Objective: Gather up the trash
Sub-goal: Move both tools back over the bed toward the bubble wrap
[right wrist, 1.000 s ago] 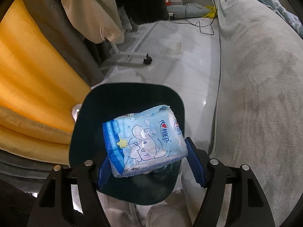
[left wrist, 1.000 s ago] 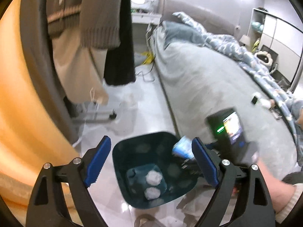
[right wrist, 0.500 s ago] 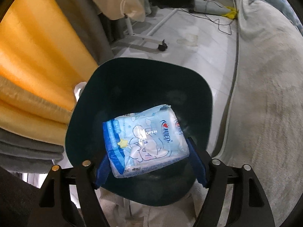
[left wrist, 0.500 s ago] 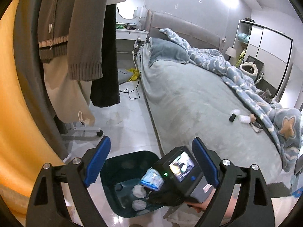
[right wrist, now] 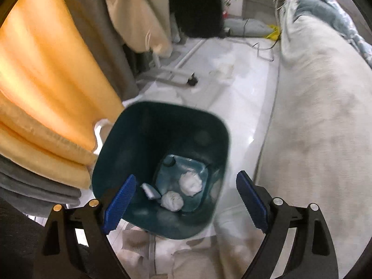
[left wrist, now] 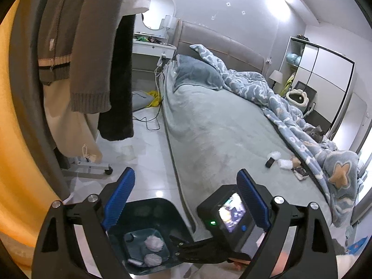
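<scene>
A dark teal bin [right wrist: 223, 125] stands on the floor between an orange curtain and the bed. Two crumpled white tissues [right wrist: 190, 183] and a blue-and-white wipes pack [right wrist: 150, 190] lie at its bottom. My right gripper [right wrist: 183, 200] hangs over the bin; its jaws are opening and nothing is between them. My left gripper [left wrist: 186, 200] is open and empty, higher up and facing the bed, with the bin [left wrist: 148, 207] below it. Further white tissues [left wrist: 284, 164] and a small black object [left wrist: 269, 162] lie on the bed.
The grey bed [left wrist: 220, 127] with a rumpled blue duvet [left wrist: 290, 107] fills the right side. Clothes [left wrist: 88, 58] hang from a wheeled rack [left wrist: 108, 169] on the left, beside the orange curtain [right wrist: 46, 81]. Cables [left wrist: 148, 123] trail over the white floor.
The right gripper has spread its jaws and the wipes pack has dropped from them into the bin. The left gripper has risen and now looks over the bed.
</scene>
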The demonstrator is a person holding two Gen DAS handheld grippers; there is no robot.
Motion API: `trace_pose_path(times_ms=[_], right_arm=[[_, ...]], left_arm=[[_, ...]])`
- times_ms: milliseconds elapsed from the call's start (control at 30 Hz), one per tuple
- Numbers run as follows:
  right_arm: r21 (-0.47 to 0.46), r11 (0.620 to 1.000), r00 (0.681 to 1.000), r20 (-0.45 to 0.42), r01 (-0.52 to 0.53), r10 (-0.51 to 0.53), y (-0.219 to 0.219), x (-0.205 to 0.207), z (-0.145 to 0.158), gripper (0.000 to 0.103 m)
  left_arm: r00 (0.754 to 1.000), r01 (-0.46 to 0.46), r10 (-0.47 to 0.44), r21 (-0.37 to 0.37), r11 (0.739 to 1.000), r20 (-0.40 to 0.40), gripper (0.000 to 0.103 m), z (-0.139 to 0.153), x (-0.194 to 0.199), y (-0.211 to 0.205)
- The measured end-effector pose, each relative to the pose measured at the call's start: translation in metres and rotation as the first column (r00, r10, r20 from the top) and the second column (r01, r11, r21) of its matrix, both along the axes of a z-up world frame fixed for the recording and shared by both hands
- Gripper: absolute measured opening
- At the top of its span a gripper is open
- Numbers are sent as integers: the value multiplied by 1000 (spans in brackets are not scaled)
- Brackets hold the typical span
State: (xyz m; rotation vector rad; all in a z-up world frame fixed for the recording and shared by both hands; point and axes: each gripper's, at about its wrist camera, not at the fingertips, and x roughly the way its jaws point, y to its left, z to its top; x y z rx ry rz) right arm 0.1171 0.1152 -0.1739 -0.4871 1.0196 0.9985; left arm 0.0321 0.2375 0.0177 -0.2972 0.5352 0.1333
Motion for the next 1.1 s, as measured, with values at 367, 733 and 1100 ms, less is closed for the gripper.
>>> trace_pose_path(times_ms=[367, 733, 1100], right_arm=[[103, 986, 983, 111, 133, -144, -85, 44, 67, 89], [195, 933, 928, 164, 302, -335, -201, 92, 112, 91], [210, 894, 884, 176, 395, -432, -282, 125, 113, 94]], left_arm=[[998, 62, -62, 14, 998, 23, 91, 19, 36, -43], [980, 194, -198, 122, 973, 20, 91, 16, 86, -111], [943, 332, -332, 158, 930, -23, 91, -21, 151, -158]])
